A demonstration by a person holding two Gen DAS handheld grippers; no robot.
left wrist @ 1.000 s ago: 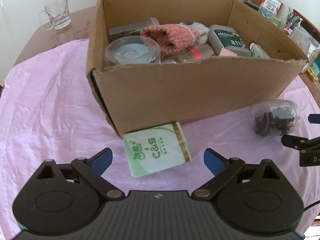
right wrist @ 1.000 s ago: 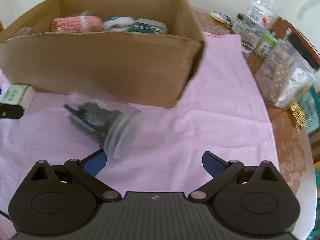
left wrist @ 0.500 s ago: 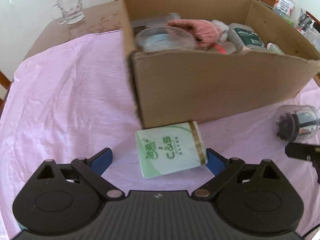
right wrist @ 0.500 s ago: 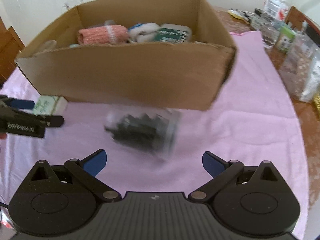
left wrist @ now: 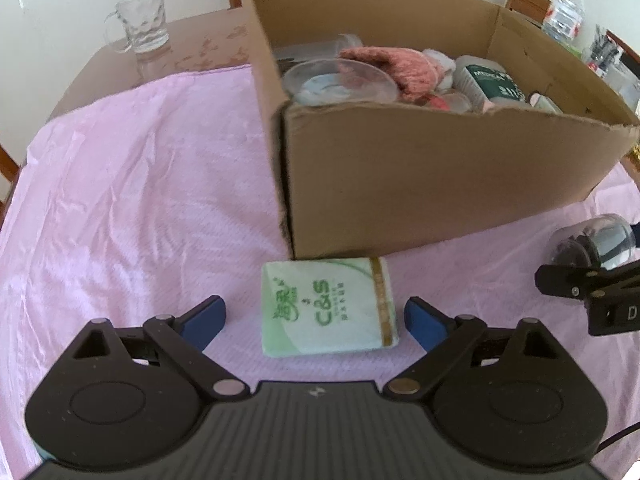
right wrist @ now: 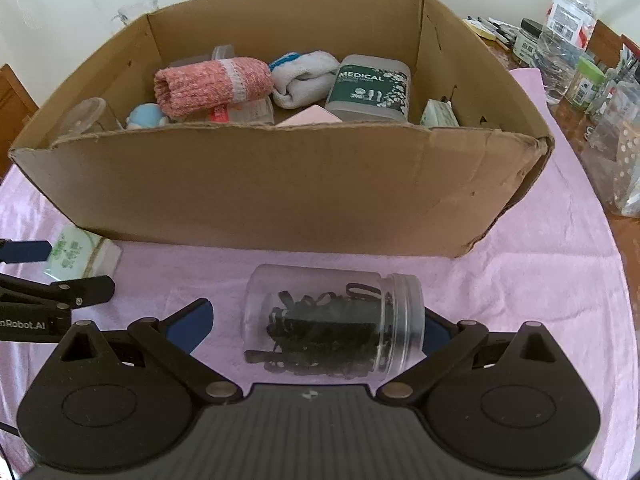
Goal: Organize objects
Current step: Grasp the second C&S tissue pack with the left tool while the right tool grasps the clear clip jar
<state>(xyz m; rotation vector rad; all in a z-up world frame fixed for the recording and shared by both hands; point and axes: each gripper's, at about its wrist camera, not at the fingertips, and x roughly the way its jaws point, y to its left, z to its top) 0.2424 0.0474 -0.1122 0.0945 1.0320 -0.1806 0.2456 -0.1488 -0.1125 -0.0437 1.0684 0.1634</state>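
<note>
Tissue pack (left wrist: 328, 306) lies flat on the pink cloth (left wrist: 132, 184), just near of the box (left wrist: 440, 184), between the spread jaws of the left gripper (left wrist: 316, 320), which have just been closing, pads not yet touching. Right gripper (right wrist: 316, 326) straddles the jar (right wrist: 334, 324), lying on its side; contact unclear.

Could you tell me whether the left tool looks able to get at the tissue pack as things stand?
Probably yes: the left tool is open with the tissue pack lying flat between its fingers, nothing on top. The box stands just behind the pack, not across the approach.
</note>
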